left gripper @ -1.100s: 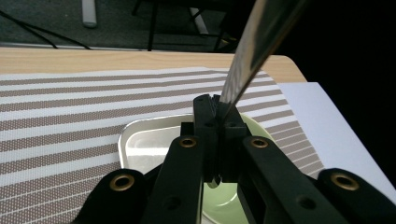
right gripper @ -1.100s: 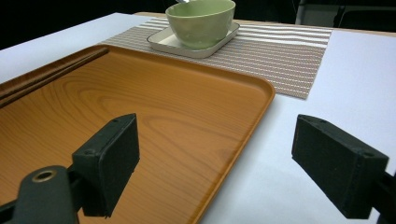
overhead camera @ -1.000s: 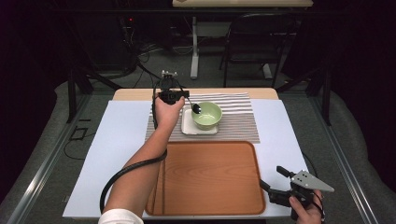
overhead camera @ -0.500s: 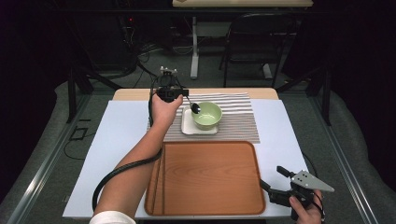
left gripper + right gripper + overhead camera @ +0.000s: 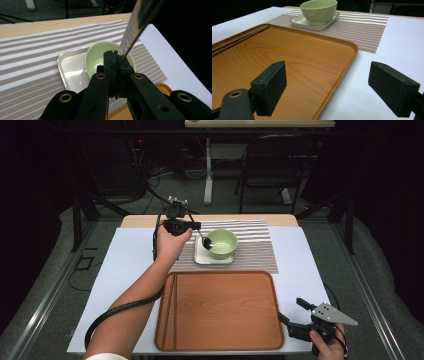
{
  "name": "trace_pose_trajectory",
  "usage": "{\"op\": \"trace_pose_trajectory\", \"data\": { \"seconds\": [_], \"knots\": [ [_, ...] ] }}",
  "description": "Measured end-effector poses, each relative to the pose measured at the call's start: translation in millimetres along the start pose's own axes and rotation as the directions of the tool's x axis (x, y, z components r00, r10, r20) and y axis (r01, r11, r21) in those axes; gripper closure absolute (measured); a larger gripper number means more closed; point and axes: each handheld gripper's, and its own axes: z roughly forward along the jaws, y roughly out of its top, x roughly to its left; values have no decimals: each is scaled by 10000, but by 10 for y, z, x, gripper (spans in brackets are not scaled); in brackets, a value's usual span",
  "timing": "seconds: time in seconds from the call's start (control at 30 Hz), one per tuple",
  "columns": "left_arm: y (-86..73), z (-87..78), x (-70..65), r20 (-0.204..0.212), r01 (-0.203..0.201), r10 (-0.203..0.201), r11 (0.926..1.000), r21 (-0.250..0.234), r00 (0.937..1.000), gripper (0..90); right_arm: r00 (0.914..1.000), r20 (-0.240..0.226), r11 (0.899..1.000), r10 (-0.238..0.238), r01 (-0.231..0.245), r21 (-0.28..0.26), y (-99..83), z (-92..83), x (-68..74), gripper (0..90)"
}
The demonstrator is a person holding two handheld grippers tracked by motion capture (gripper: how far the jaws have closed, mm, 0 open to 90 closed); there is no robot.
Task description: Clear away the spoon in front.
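The left gripper [image 5: 186,226], held above the far left part of the table, has its jaws pressed together on the handle of a metal spoon [image 5: 204,240]. From the gripper the spoon slants toward 4 o'clock, its bowl just over the near left rim of a green bowl [image 5: 222,242]. The bowl stands on a small white tray [image 5: 200,257], which lies on a striped placemat [image 5: 260,251]. At 6 o'clock from the placemat lies a large wooden tray [image 5: 220,310]. The right gripper [image 5: 300,317] is at 4 o'clock from that tray, jaws spread wide with nothing between them, pointing at its corner
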Motion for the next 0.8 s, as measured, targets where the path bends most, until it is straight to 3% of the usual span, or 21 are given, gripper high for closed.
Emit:
{"op": "trace_pose_trajectory", "data": {
  "seconds": [0.8],
  "knots": [
    [-659, -323, 83, 803, -410, 351, 9966, 720, 9962, 895, 10000, 50, 10000, -25, 25, 64, -1, 7, 9, 146]
  ]
}}
